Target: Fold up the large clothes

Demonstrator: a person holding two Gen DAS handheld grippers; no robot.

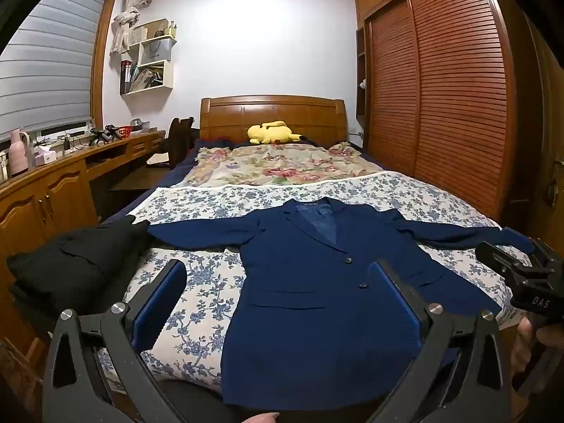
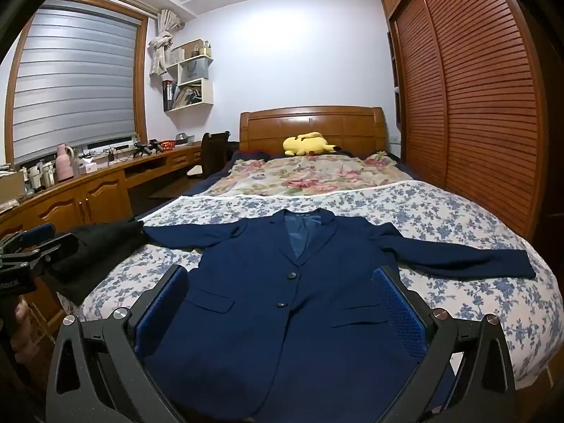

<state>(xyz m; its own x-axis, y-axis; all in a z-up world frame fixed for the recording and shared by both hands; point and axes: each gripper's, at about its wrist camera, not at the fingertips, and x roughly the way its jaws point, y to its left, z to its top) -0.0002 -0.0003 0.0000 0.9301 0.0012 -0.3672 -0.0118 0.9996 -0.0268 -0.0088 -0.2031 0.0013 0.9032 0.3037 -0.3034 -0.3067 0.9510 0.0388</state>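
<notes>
On floral bed in bedrm w/ wood wardrobe: navy blazer flat, both grippers' jaws wide, empty.

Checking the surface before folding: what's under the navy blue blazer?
The navy blue blazer lies flat on a blue-and-white floral bedspread. Anything directly beneath the blazer is covered.
</notes>
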